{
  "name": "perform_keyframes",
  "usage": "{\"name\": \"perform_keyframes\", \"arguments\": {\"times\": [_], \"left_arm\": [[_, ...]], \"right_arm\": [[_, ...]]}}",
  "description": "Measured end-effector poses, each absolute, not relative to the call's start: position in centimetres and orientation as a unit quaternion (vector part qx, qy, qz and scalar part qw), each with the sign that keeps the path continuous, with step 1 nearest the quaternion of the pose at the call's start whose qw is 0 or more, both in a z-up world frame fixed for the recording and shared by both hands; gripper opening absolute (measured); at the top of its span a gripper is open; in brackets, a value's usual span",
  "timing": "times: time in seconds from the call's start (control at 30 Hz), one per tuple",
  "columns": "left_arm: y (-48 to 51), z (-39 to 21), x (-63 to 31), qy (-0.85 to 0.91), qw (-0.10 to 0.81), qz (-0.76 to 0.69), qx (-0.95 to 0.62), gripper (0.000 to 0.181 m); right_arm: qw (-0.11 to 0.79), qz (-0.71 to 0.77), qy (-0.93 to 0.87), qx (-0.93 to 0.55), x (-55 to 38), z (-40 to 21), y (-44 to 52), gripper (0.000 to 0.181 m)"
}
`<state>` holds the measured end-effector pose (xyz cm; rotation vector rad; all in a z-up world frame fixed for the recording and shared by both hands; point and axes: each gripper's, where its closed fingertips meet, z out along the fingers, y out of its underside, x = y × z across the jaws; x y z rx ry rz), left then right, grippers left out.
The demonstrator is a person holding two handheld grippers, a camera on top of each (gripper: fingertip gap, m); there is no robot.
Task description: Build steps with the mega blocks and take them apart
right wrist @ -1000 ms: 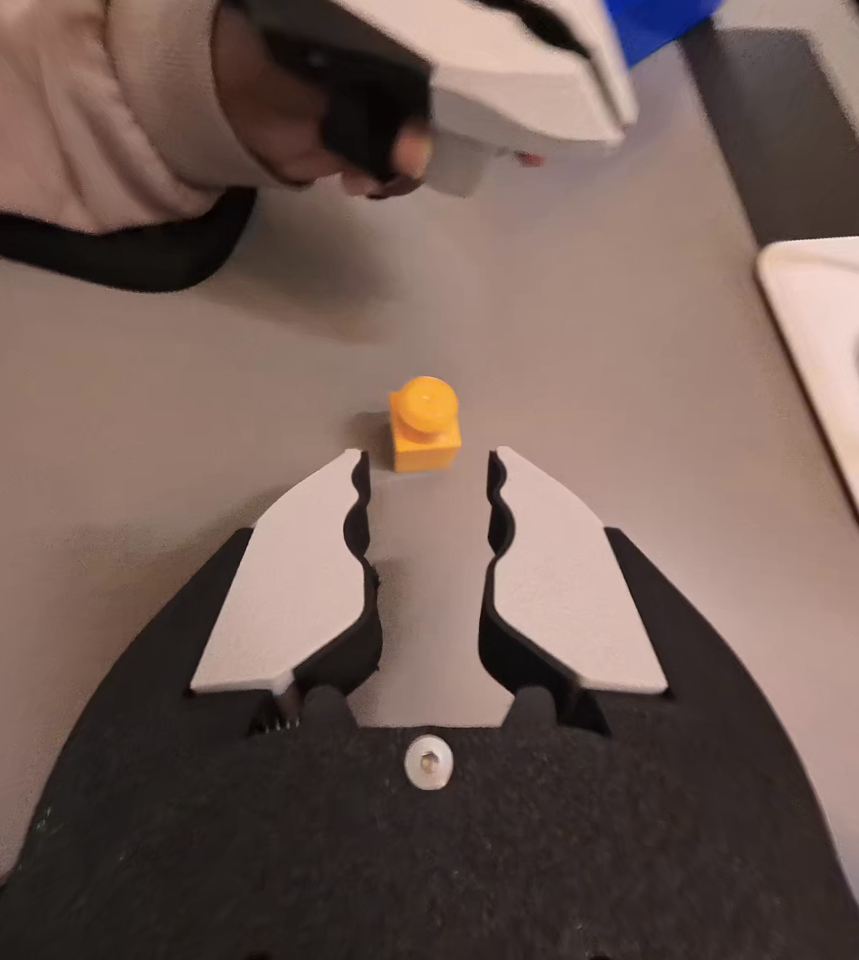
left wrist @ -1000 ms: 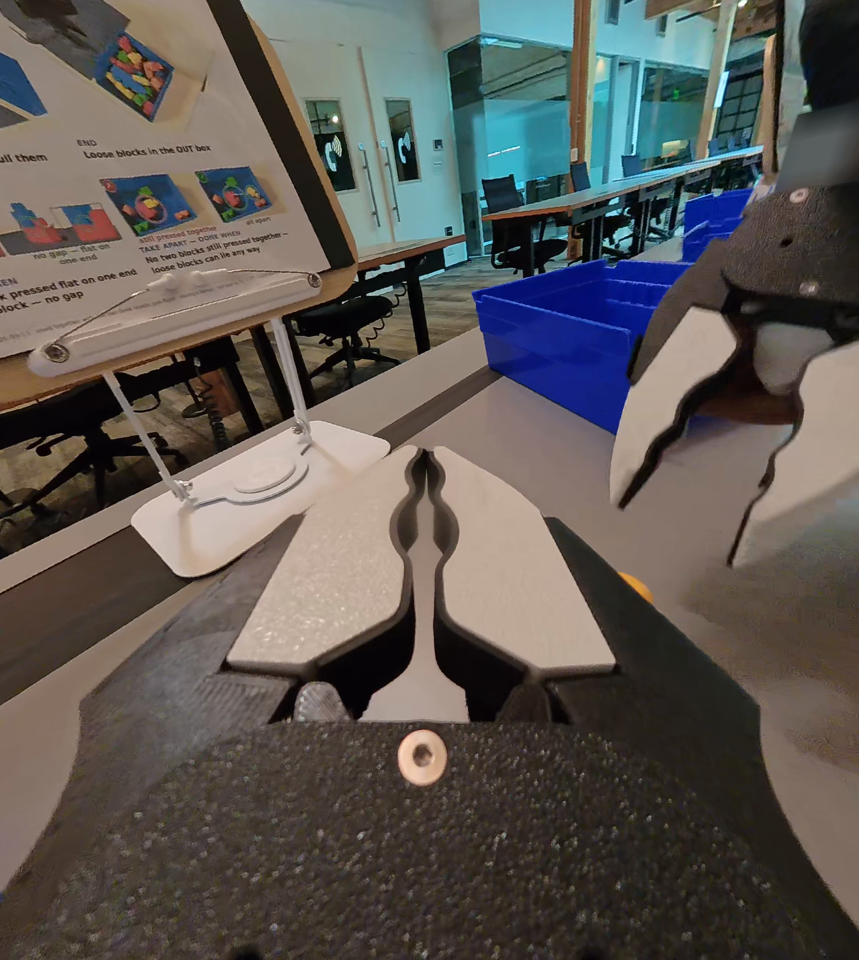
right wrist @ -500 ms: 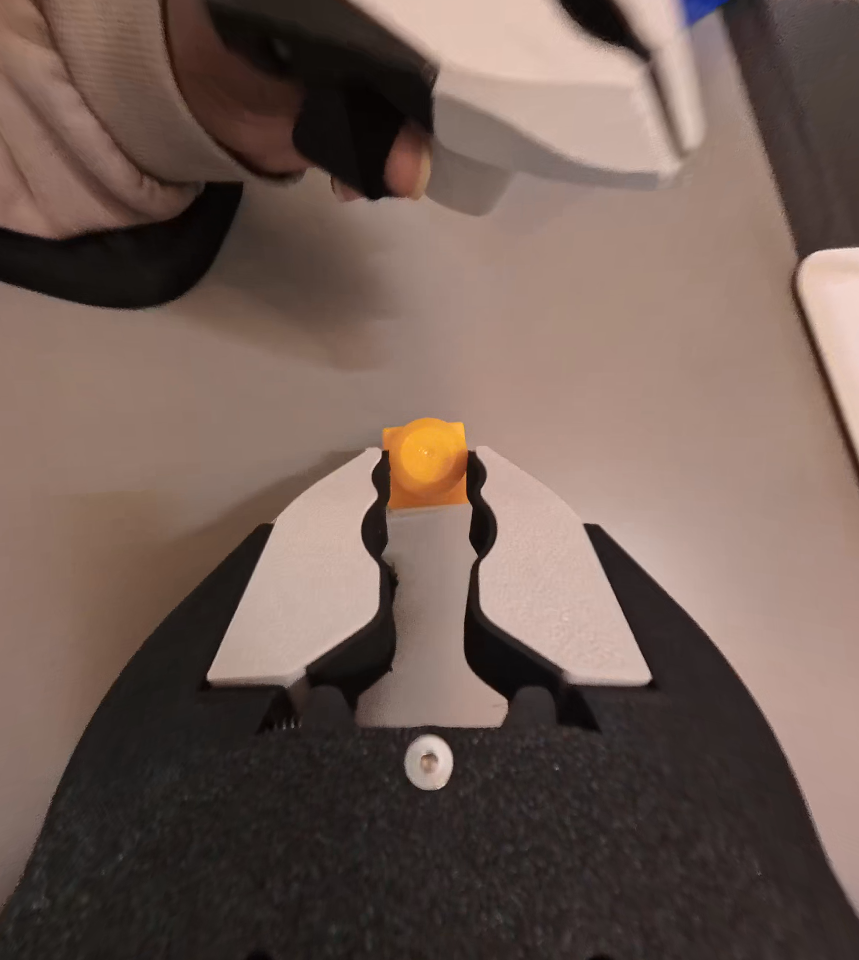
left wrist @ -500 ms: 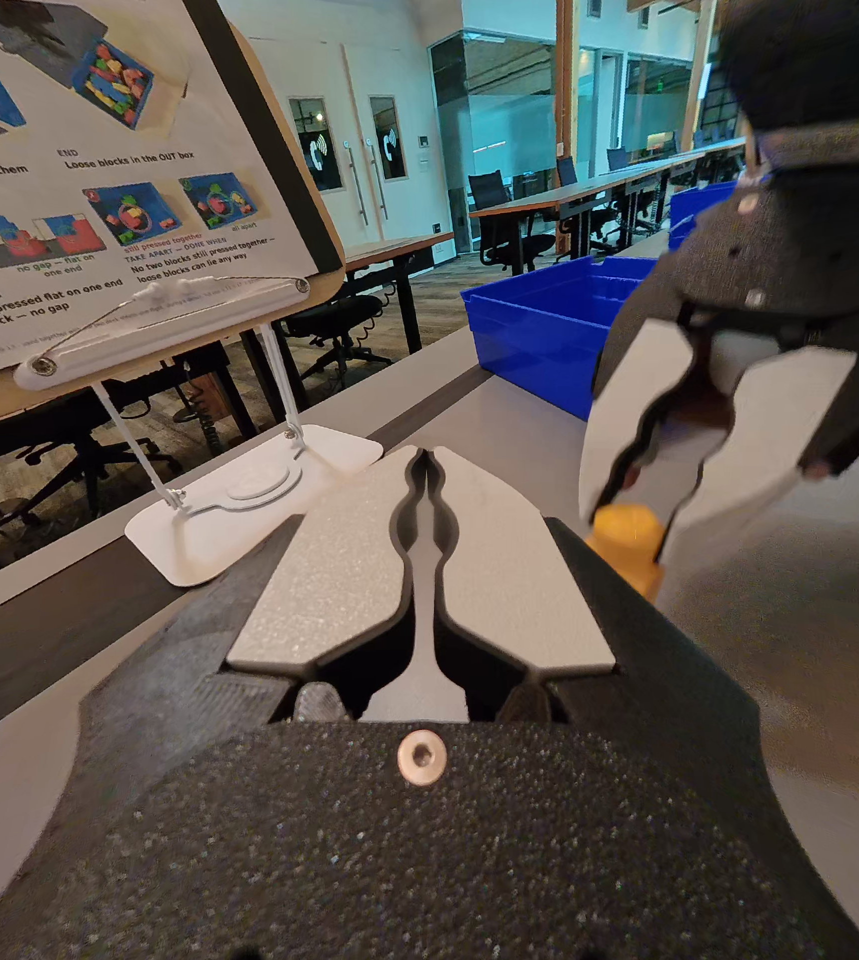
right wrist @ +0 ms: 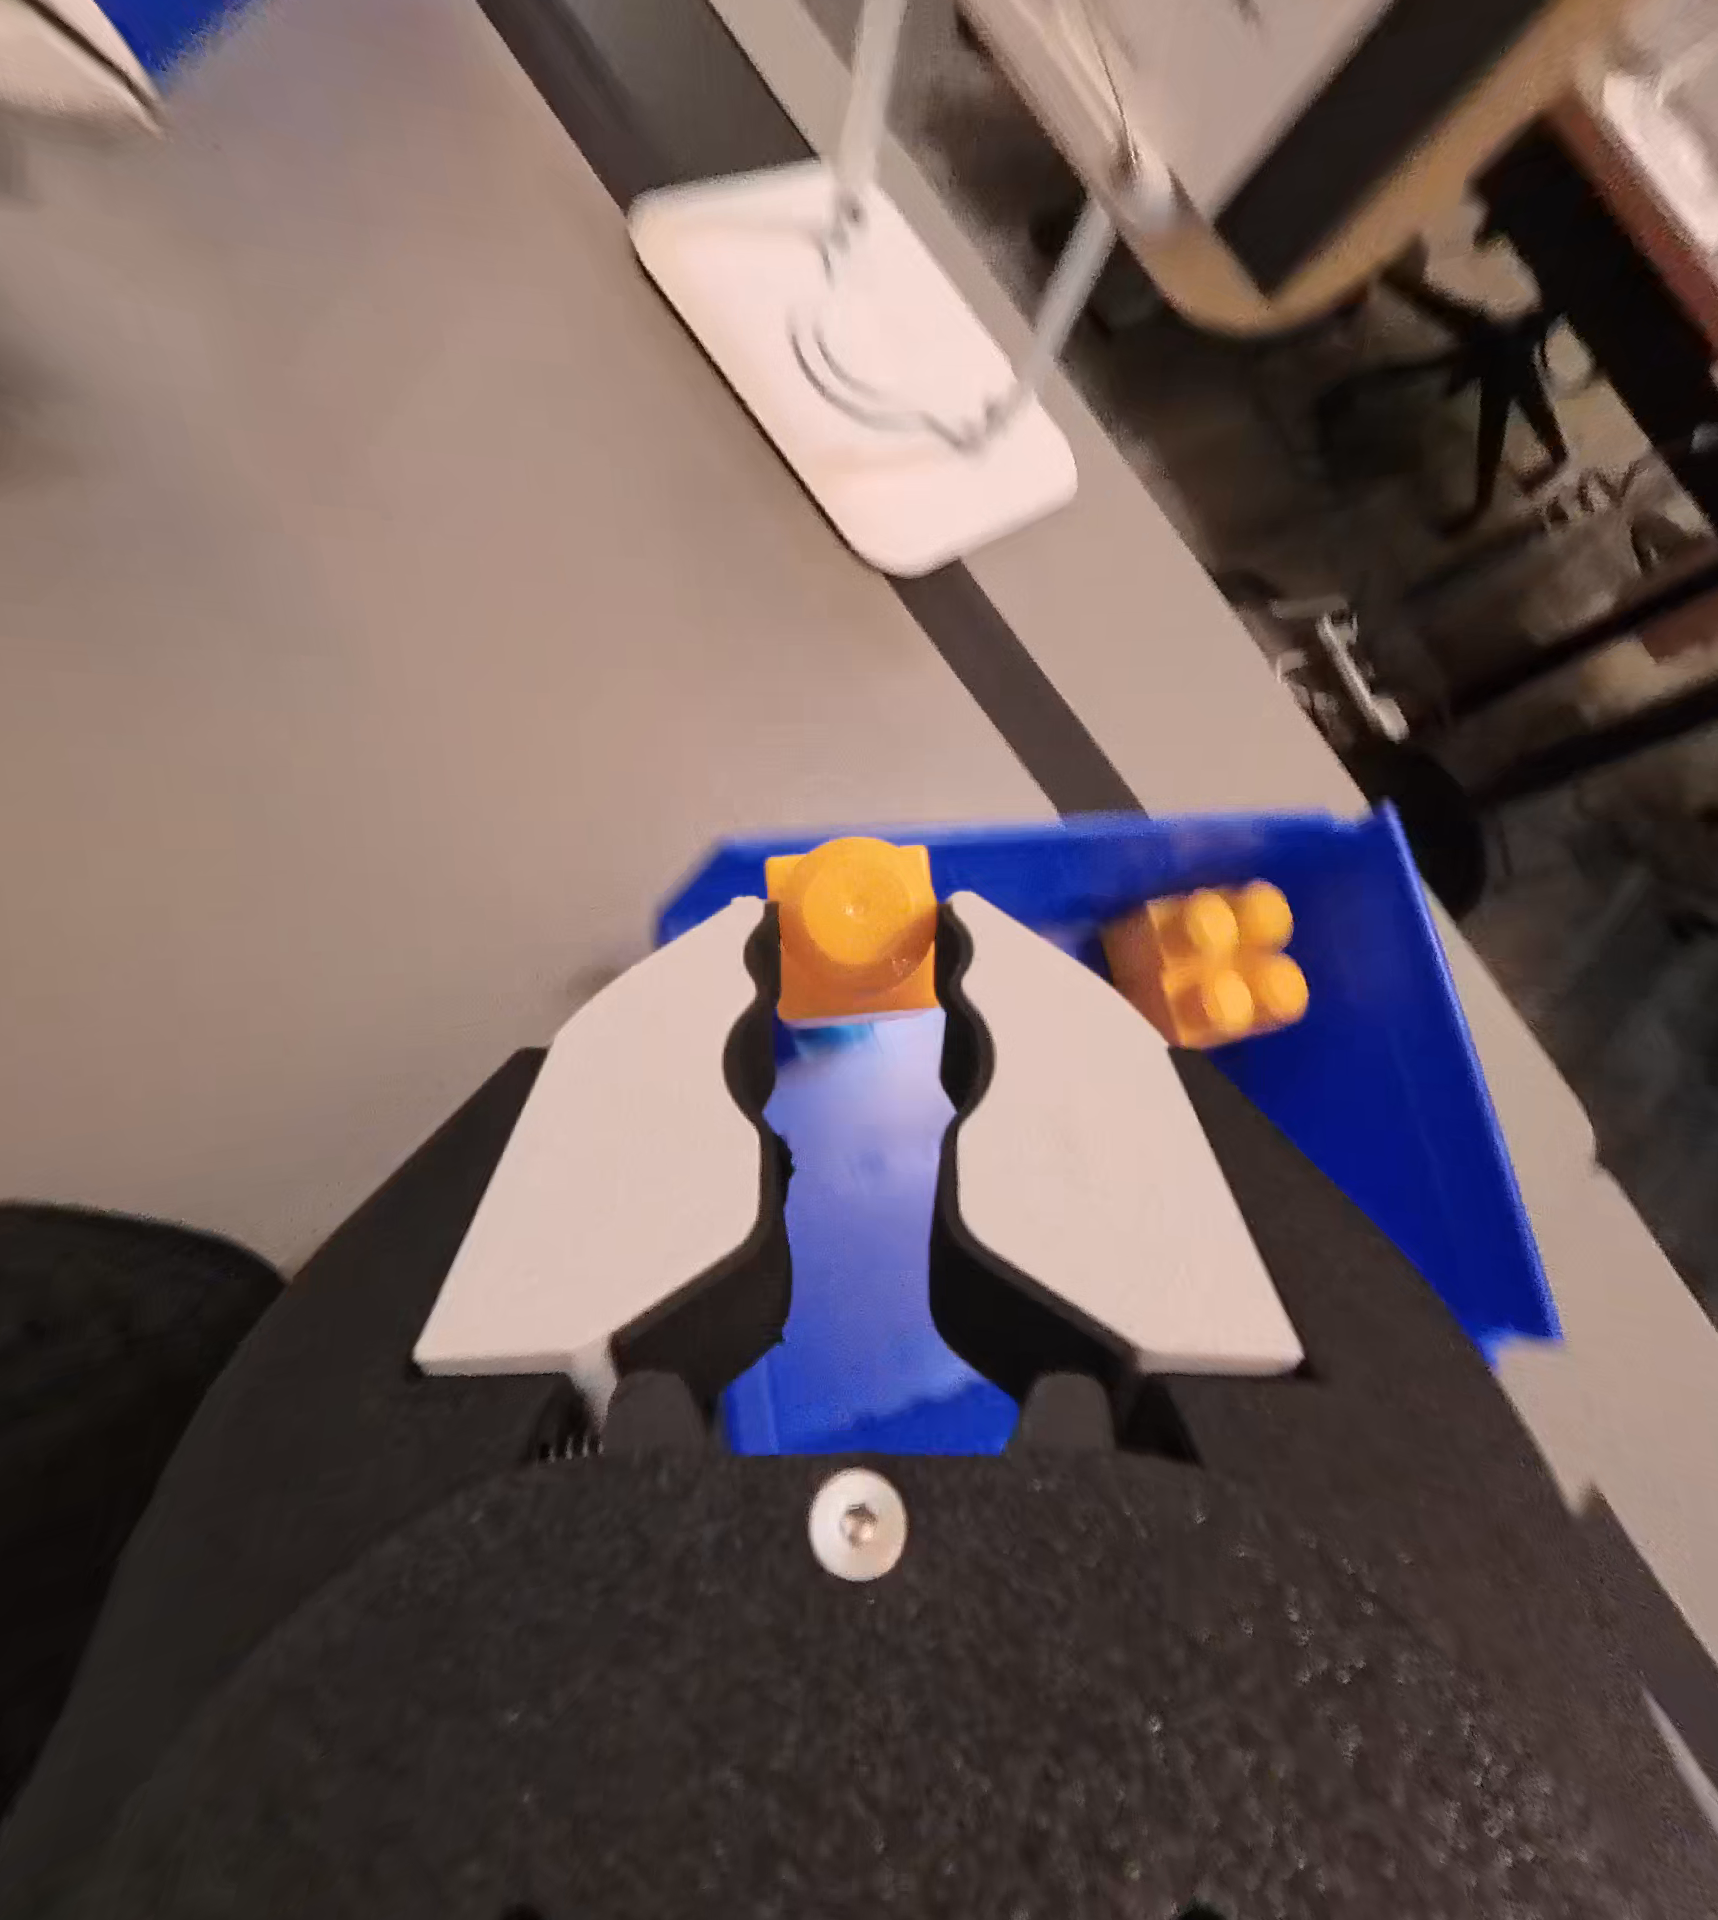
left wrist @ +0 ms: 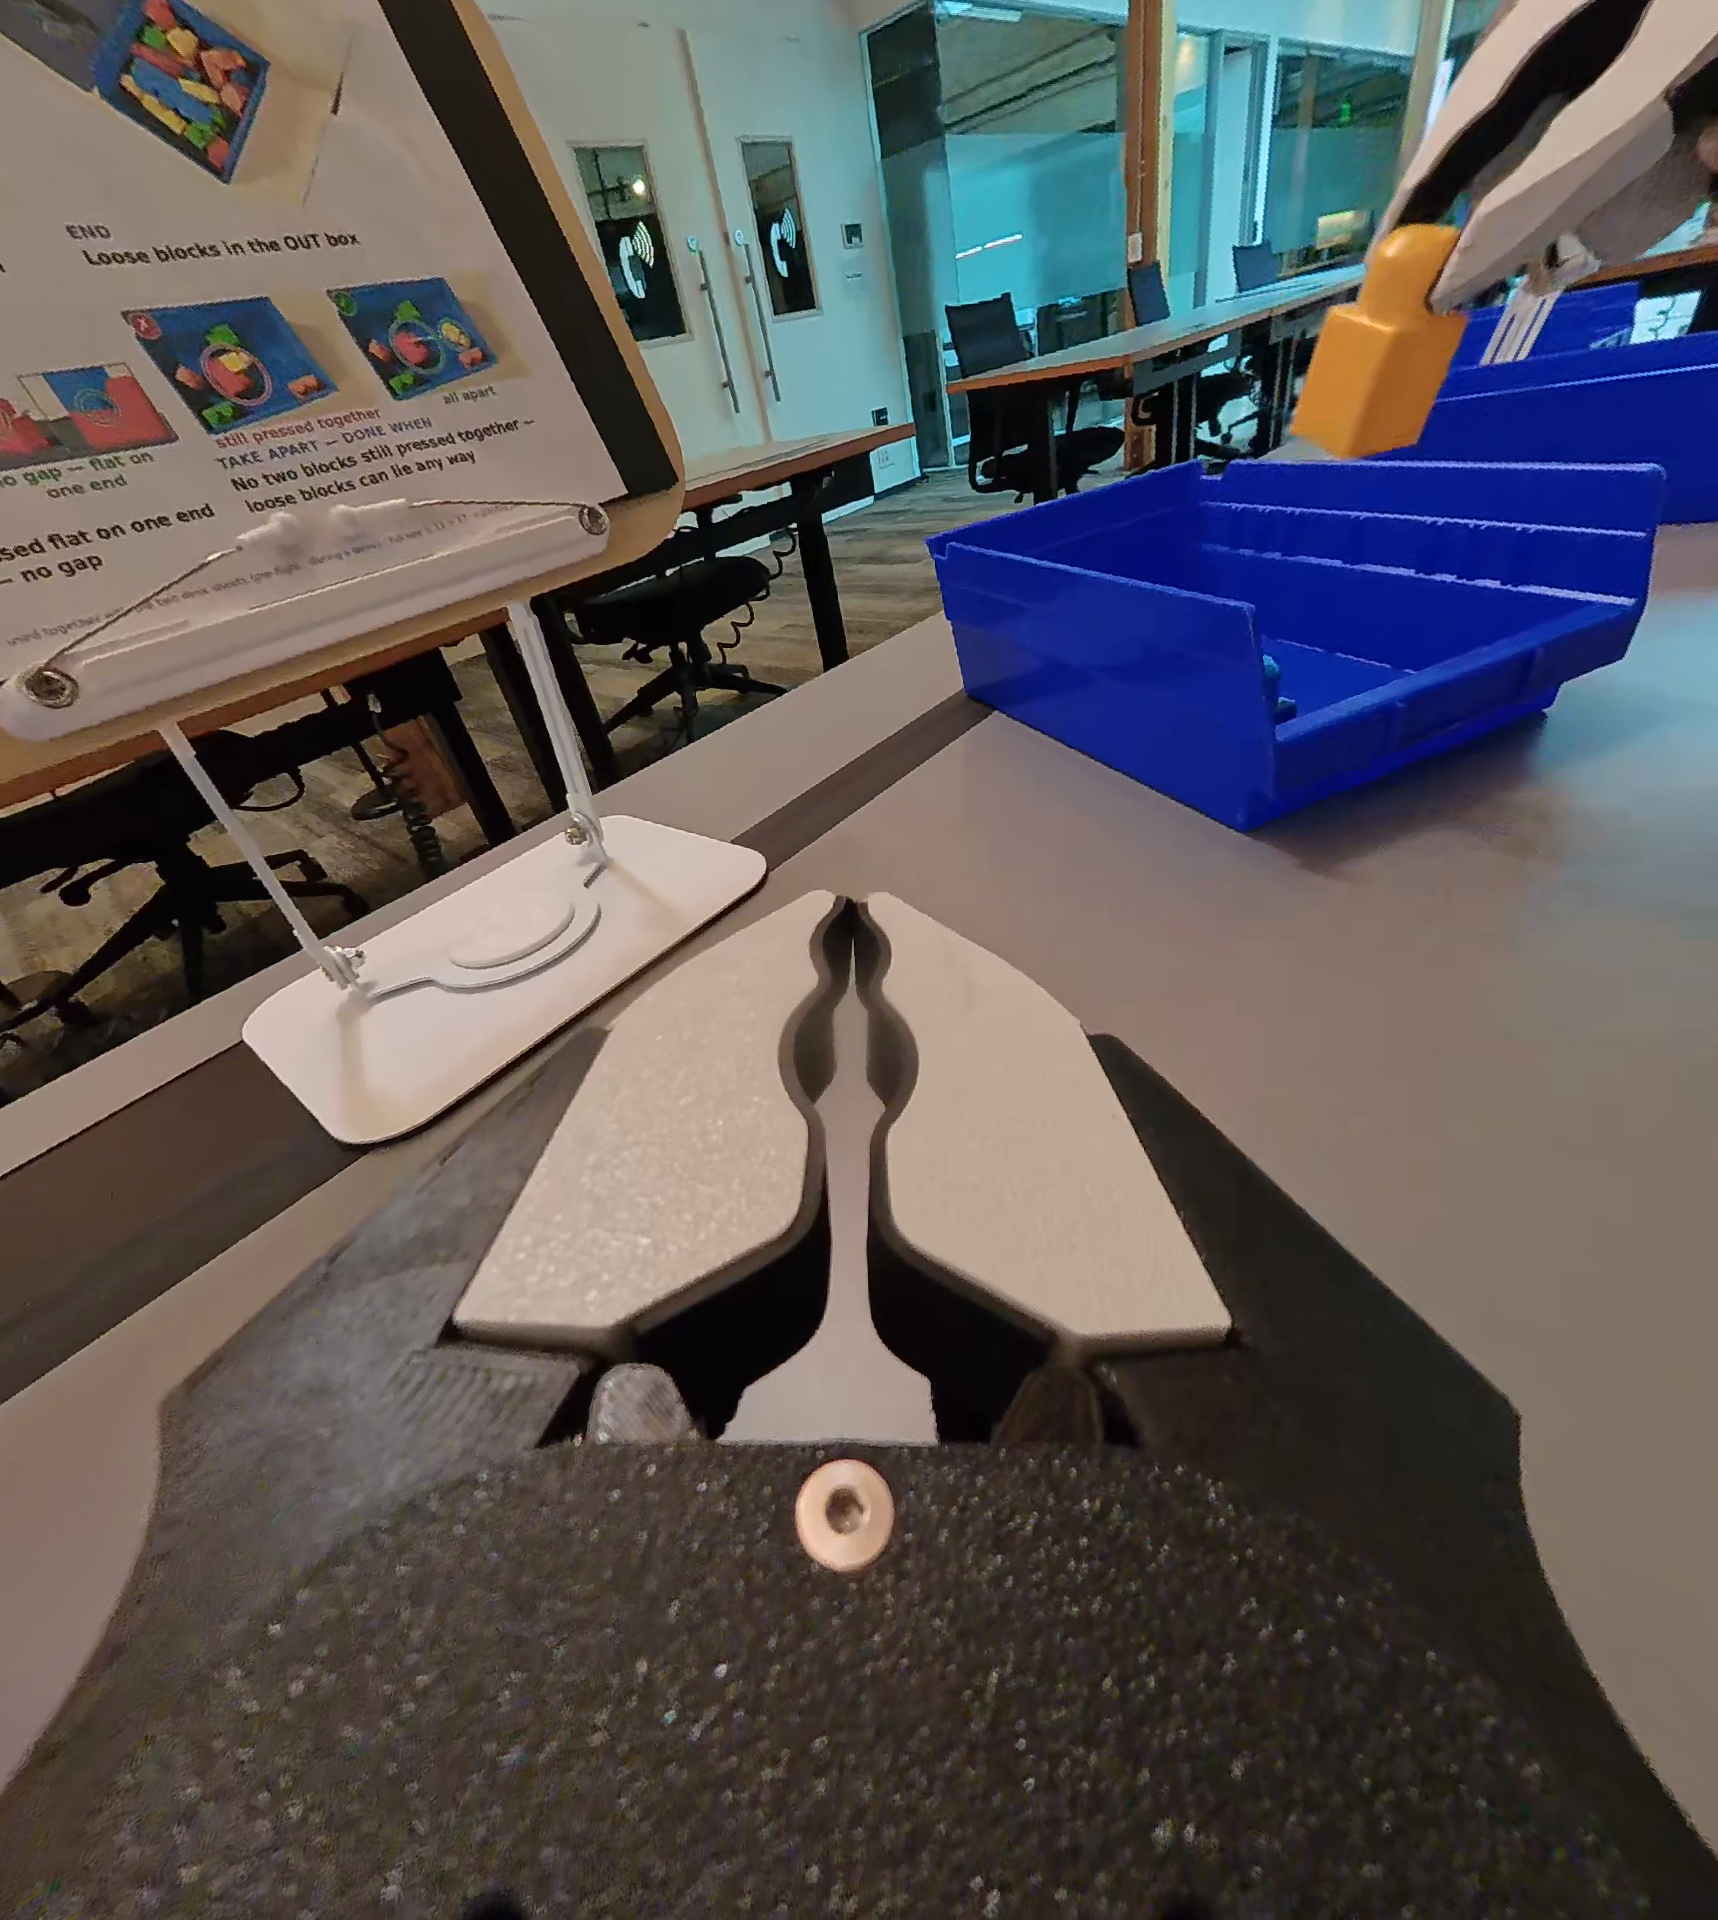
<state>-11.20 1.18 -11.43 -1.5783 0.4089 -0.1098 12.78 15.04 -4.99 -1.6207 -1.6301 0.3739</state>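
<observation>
Blocks are seen in two places. One orange single-stud block [right wrist: 855, 940] is clamped between the tips of the right gripper [right wrist: 853, 925], whose jaws are closed onto its two sides, and it is held in the air above a blue bin [right wrist: 1395, 1091]. From the left wrist view the same block [left wrist: 1380, 358] is seen lifted clear of the table [left wrist: 1354, 1039], tilted, with its stud gripped by the right gripper [left wrist: 1437, 270] up in the top right corner. A second orange block [right wrist: 1208, 961], with four studs on top, lies inside the bin, just to the right of the held one. Something small and blue is glimpsed on the bin floor, but what it is cannot be told.

The left gripper [left wrist: 853, 914] is held low over the grey table, and its jaws are pressed together at the tips with nothing between them. The blue bin [left wrist: 1104, 644] is seen ahead and to the right of it, resting on the table, with more blue bins lined up behind it.

A white stand [left wrist: 512, 977] is set on the table near its far edge, to the left of the left gripper, and a printed instruction sheet [left wrist: 211, 312] on a board is propped on it. Desks and office chairs are seen in the room beyond. The right wrist view is blurred.
</observation>
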Motion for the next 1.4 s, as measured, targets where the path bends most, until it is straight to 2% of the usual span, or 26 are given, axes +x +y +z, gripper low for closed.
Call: {"name": "perform_keyframes", "arguments": {"times": [0.03,0.2,0.47,0.63,0.83,1.03,1.13,1.33,1.4], "left_arm": [[1.2,-11.5,-11.2,0.185,0.683,-0.047,-0.705,0.000],[1.3,-12.0,-10.6,0.201,0.676,-0.040,-0.708,0.000],[1.3,-12.5,-10.7,0.205,0.670,-0.033,-0.713,0.000],[1.4,-12.6,-11.0,0.199,0.670,-0.039,-0.714,0.000],[1.4,-12.6,-10.6,0.208,0.667,-0.042,-0.714,0.000],[1.4,-12.8,-10.5,0.209,0.664,-0.043,-0.716,0.000],[1.4,-12.6,-10.7,0.205,0.667,-0.043,-0.715,0.000],[1.0,-11.0,-11.7,0.168,0.688,-0.039,-0.705,0.000],[0.9,-10.5,-12.4,0.153,0.698,-0.030,-0.699,0.000]], "right_arm": [[0.379,0.131,-0.642,-0.653,14.3,-5.8,16.0,0.028],[0.307,0.102,-0.633,-0.704,17.1,-11.7,17.9,0.028],[0.236,0.081,-0.670,-0.699,15.5,-18.3,19.5,0.028],[0.232,0.152,-0.672,-0.686,13.8,-18.7,18.9,0.028],[0.226,0.170,-0.675,-0.681,13.2,-19.3,18.3,0.028],[0.209,0.172,-0.673,-0.689,13.7,-19.0,18.3,0.036],[0.244,0.180,-0.668,-0.680,13.1,-16.9,18.4,0.038],[0.466,0.329,-0.549,-0.611,5.6,-5.3,16.4,0.025],[0.513,0.373,-0.499,-0.590,3.1,-2.9,15.5,0.019]]}}
